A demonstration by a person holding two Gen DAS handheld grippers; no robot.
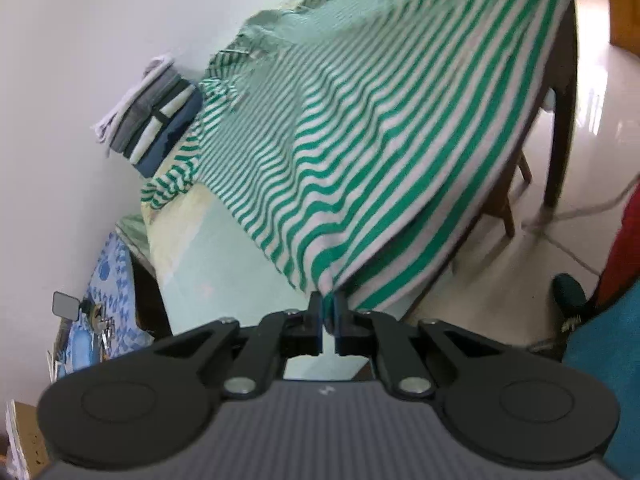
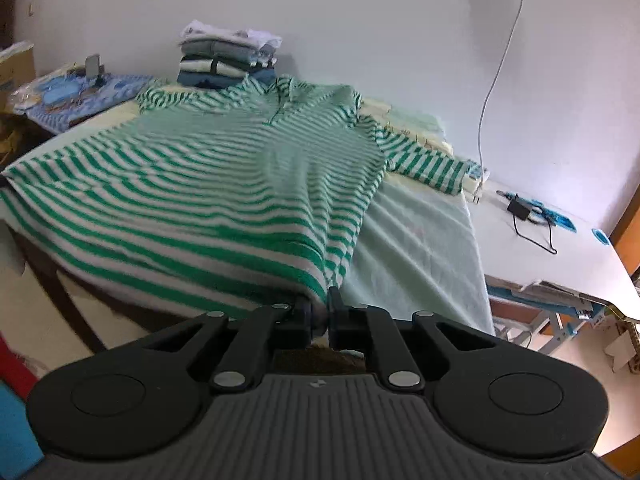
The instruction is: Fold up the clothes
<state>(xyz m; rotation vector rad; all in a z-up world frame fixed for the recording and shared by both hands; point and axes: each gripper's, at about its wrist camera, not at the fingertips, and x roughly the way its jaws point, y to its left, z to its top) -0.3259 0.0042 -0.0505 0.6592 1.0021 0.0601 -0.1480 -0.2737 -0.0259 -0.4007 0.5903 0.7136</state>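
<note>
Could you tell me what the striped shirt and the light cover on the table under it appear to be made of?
The striped shirt looks like a soft knit, probably cotton jersey: matte, draping in loose ripples, and bunching where the left gripper and right gripper pinch its hem. The pale green cover seems a thicker, slightly fuzzy cloth, perhaps towelling or a light blanket; its texture is too blurred to be sure.

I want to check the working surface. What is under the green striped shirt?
Under the striped shirt lies a pale green cloth covering the table; its bare part shows beside the shirt. What lies under the shirt's middle is covered.
</note>
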